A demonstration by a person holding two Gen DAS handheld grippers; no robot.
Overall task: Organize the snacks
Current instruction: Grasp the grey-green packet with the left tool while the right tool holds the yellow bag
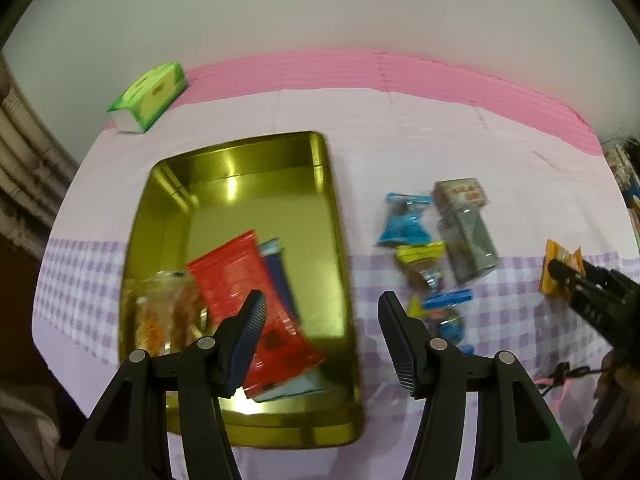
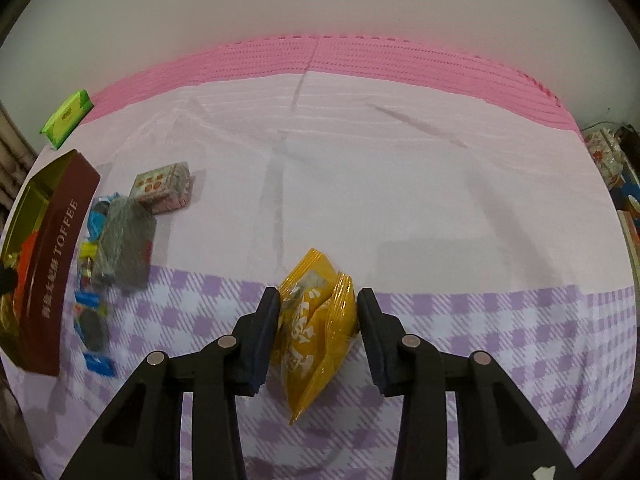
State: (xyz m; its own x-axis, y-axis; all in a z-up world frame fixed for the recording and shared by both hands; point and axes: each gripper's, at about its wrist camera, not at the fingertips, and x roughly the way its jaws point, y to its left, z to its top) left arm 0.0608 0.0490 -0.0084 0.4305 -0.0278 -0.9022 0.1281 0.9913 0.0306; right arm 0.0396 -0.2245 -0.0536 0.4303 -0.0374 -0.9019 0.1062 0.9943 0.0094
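Seen from the right wrist, the right gripper (image 2: 318,320) clasps a crinkled yellow plastic snack packet (image 2: 316,332) at lower centre of the frame, both pads pressed into its sides, over a cloth-covered table (image 2: 380,184) of pale pink with a lilac check band. At far left stands a rectangular gold-lined tin with a maroon side lettered TOFFEE (image 2: 52,272). Just right of it lie small blue-wrapped sweets (image 2: 90,320), a dark grey foil packet (image 2: 124,248) and a small pink printed box (image 2: 164,186); a green tissue pack (image 2: 66,116) sits at upper left.

In the left wrist view, the left gripper (image 1: 322,322) hangs with fingers spread and nothing between them, above the tin's right rim. Inside the tin lie a flat red foil packet (image 1: 240,280), a blue packet partly under it (image 1: 280,276) and a clear bag of orange snacks (image 1: 168,316). The yellow packet appears at the right edge.
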